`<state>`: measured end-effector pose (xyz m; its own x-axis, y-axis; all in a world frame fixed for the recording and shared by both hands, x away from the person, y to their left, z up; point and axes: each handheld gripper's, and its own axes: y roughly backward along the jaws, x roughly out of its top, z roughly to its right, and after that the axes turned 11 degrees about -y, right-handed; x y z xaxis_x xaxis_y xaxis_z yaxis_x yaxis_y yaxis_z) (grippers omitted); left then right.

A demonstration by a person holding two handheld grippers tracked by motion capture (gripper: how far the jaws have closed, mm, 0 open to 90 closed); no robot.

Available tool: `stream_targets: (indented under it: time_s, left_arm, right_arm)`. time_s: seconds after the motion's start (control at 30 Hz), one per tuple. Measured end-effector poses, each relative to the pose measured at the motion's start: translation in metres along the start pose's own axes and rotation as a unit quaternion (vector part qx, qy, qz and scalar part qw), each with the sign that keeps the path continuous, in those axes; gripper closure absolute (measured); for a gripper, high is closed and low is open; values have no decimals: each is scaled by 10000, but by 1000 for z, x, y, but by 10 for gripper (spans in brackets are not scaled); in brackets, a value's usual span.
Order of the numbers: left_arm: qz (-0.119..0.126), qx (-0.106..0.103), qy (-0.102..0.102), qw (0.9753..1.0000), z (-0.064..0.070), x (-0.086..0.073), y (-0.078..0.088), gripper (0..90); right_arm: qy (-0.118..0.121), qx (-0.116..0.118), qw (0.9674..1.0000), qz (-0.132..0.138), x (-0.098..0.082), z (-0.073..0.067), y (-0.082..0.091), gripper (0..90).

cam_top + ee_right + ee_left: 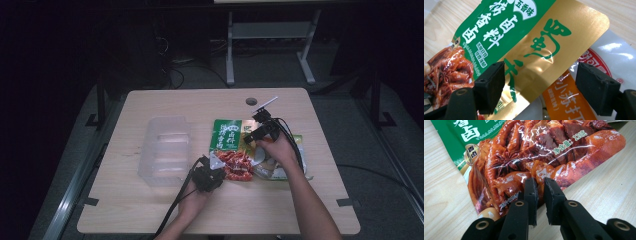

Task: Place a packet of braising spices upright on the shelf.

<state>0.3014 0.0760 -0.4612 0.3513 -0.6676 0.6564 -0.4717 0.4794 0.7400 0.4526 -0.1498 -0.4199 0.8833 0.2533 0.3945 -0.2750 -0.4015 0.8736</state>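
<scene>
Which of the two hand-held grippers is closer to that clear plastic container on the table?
Left. The left gripper sits just right of the clear plastic container, at the green and red packet; the right gripper is farther right, beyond that packet.

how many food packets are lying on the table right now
3 that I can make out: a green-and-red packet mid-table by the left gripper, a gold packet overlapping it, and a white-and-orange packet under the gold one. More may be hidden beneath.

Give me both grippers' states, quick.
Left gripper: shut on the green packet edge.
Right gripper: open, over the gold packet.
</scene>
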Motion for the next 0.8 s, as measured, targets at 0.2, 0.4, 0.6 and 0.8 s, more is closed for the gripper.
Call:
stream_targets:
  time_s: [0.2, 0.4, 0.6, 0.8]
  left_arm:
    - [-23, 35, -56, 10000, 1, -1, -1, 819]
    - [-48, 49, -77, 9999, 2, 0, -1, 822]
    - [-50, 56, -73, 9999, 2, 0, -1, 822]
    - [-77, 69, -103, 9999, 2, 1, -2, 822]
  right_arm:
    - [-58, 150, 9999, 15, 1, 1, -4, 239]
    - [-73, 321, 9995, -29, 1, 0, -7, 244]
    - [-173, 530, 9984, -2, 0, -1, -7, 285]
    - [33, 870, 9962, 40, -4, -6, -7, 458]
